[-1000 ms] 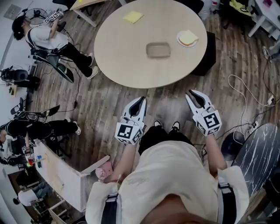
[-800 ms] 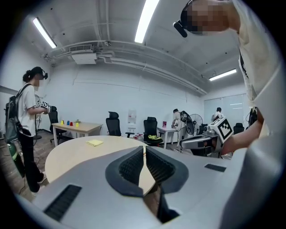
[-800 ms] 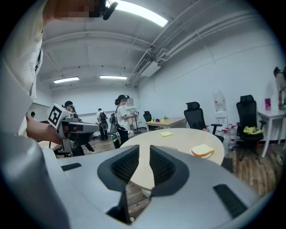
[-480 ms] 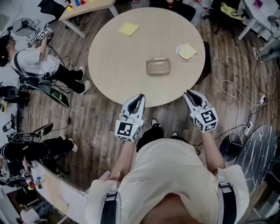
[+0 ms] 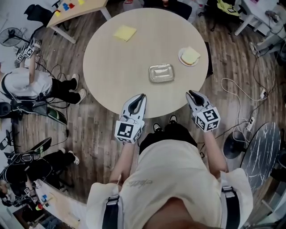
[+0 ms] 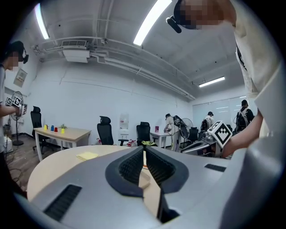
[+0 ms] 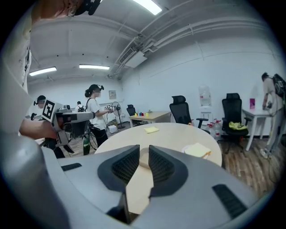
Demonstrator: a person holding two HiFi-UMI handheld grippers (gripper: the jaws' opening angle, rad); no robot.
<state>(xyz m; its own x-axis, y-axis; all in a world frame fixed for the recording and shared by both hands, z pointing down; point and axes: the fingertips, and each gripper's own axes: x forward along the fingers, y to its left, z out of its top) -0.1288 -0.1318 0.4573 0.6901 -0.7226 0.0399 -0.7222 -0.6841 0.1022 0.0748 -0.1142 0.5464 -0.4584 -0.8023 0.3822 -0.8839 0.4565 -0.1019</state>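
The dark ribbed fingers (image 6: 130,166) of the left gripper (image 5: 142,96) are pressed together at their tips with nothing between them. Those (image 7: 125,164) of the right gripper (image 5: 191,94) stand a narrow slit apart, likewise empty. Both grippers, each with its marker cube, are held level and side by side but well apart. Their tips are at the near edge of a round beige wooden table (image 5: 125,67), and neither touches anything on it.

A shallow clear rectangular tray (image 5: 161,73) is the nearest thing to them. It lies flat on the table just beyond the grippers and between their two lines, a little nearer the right one. From the right gripper view it shows only as a blurred pale shape (image 7: 142,156) in the slit between the jaws.

Farther back and to the right, near the table's right edge, a white plate (image 5: 182,59) carries a pale slice of bread (image 5: 191,55). The same plate sits just right of the jaws in the right gripper view (image 7: 197,150). On the far left of the tabletop lies a yellow square sheet (image 5: 124,33), well apart from the tray. It is also seen low and to the left in the left gripper view (image 6: 87,155).

Around the table runs a wood-plank floor (image 5: 98,125) strewn with cables. A person in a white top (image 5: 20,82) stands at the far left of the room. A long desk (image 5: 78,8) with small coloured items on it stands at the far left of the head view.
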